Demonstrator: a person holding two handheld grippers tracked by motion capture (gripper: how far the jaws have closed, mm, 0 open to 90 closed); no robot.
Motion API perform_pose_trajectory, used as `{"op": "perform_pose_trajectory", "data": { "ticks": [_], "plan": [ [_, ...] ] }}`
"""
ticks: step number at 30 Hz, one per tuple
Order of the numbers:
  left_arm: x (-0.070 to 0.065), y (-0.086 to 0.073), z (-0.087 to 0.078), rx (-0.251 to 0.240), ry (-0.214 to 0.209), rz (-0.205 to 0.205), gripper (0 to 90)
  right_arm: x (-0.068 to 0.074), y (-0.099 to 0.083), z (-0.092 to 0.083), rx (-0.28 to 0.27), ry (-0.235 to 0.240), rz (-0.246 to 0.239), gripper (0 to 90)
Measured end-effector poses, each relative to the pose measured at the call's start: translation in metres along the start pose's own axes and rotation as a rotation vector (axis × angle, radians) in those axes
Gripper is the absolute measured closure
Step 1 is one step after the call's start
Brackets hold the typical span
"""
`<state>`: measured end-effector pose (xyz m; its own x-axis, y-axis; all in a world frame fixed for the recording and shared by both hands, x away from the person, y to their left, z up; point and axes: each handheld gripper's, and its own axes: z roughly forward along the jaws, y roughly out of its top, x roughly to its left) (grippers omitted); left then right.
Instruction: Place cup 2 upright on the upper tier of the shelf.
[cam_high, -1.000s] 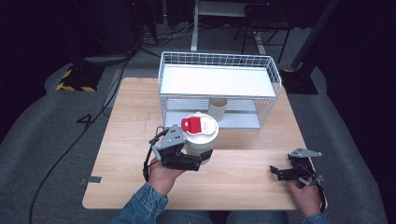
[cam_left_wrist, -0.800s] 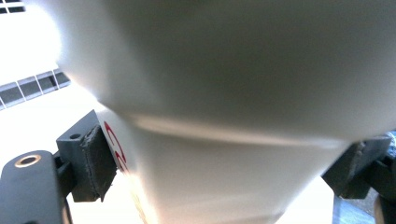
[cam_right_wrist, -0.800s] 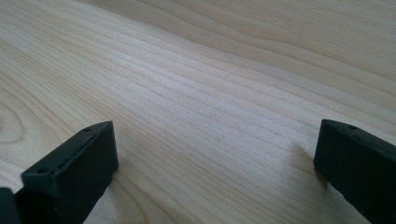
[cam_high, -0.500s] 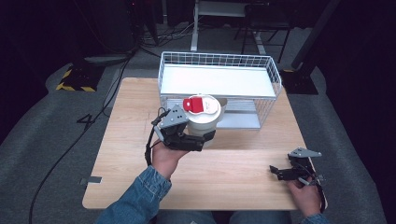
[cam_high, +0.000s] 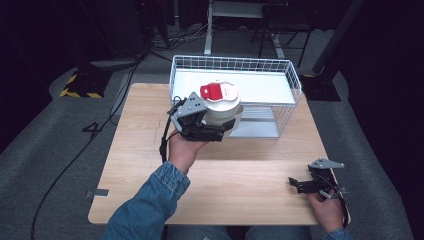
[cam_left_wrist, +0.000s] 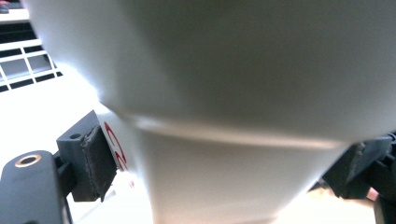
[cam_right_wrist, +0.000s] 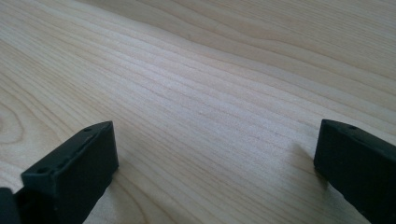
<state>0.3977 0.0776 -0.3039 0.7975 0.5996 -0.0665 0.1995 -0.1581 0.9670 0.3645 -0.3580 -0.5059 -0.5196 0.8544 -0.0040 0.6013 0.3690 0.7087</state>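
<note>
A white cup (cam_high: 223, 106) with a white lid and a red tab on top is held off the table at the front left edge of the white wire basket (cam_high: 296, 80). My left gripper (cam_high: 220, 124) is shut on the cup's lower wall. In the left gripper view the cup (cam_left_wrist: 233, 93) looms close, and a dark pad (cam_left_wrist: 97, 161) presses on its side. My right gripper (cam_high: 300, 185) lies on the wooden table (cam_high: 240, 180) at the front right. Its jaws stand open over bare wood in the right gripper view (cam_right_wrist: 215, 154).
The wire basket has a white floor and stands at the table's far edge. A black cable (cam_high: 70, 165) trails across the grey floor on the left. Dark stands and legs rise behind the table.
My left gripper has lifted the cup and carried it away from the person, up to the basket's front edge. The right gripper has stayed where it was.
</note>
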Motion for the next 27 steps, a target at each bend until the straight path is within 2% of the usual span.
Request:
{"op": "perform_pose_trajectory", "data": {
  "ticks": [9,20,27],
  "plan": [
    [0.019,0.017,0.017,0.001,0.031,0.012,13.7,0.000,0.000,0.000,0.000,0.000,0.000,0.0],
    [0.039,0.029,0.035,-0.021,0.065,-0.028,13.7,0.000,0.000,0.000,-0.001,-0.004,0.002,0.1],
    [0.049,0.036,0.048,-0.014,0.086,-0.031,13.7,0.001,0.001,0.001,0.000,-0.008,0.005,0.1]
  ]
}}
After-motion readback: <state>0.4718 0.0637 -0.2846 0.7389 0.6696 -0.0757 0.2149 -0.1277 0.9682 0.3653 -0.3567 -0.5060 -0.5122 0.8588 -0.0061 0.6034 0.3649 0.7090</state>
